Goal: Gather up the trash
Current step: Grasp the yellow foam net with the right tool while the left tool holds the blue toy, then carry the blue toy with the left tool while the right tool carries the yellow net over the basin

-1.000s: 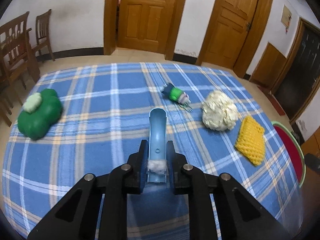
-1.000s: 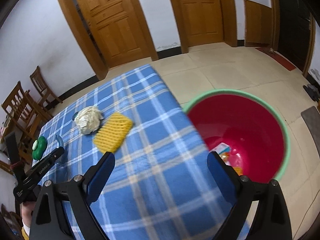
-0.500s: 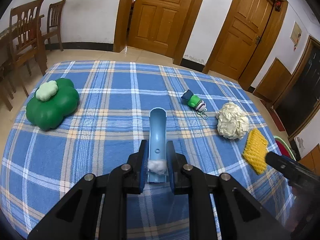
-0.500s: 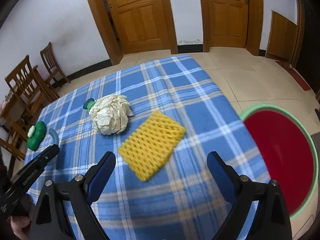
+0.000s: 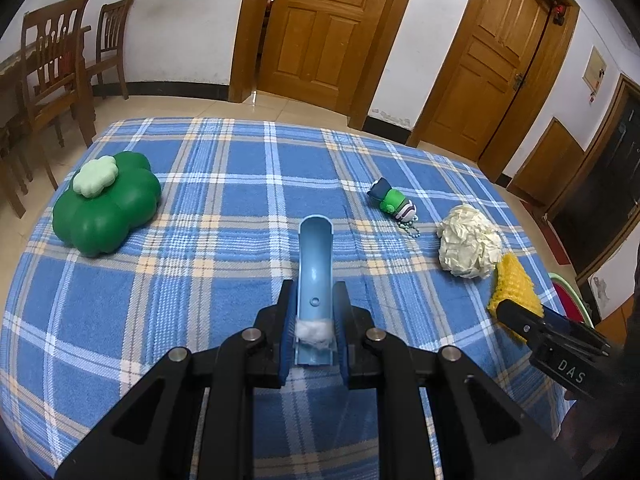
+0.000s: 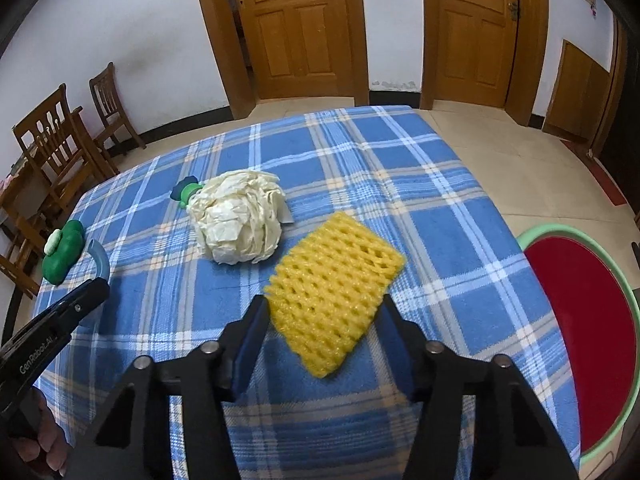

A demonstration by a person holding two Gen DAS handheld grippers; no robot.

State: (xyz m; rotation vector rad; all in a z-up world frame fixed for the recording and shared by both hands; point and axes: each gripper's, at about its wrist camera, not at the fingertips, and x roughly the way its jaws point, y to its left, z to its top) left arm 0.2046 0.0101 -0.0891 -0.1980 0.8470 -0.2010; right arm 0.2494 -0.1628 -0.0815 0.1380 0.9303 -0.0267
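Table [image 5: 224, 184] under a blue plaid cloth, seen from both wrist cameras; red basin with a green rim [image 6: 580, 320] on the floor off the table's right edge, judged to be the trash receptacle; green clover-shaped container [image 5: 106, 204] at the far left, well apart from the trash. Crumpled pale paper ball [image 6: 240, 220] near the right side, with the yellow foam fruit net [image 6: 334, 296] just beside it toward the basin; small green toy keychain [image 5: 394, 202] beyond the ball. Right gripper [image 6: 324, 320] low over the cloth, its jaws spread wide and straddling the near end of the net, nothing yet clamped; whether the pads touch the foam cannot be told. Left gripper [image 5: 314, 320] hovering level over mid-table, closed on a light blue curved scoop [image 5: 316, 272] that carries a tuft of white cotton [image 5: 314, 330] at its handle end. Handling, as judged: the net is very light, soft and springy, not fragile nor slippery; it will crush flat, so a pinch across its narrow near end should suffice.
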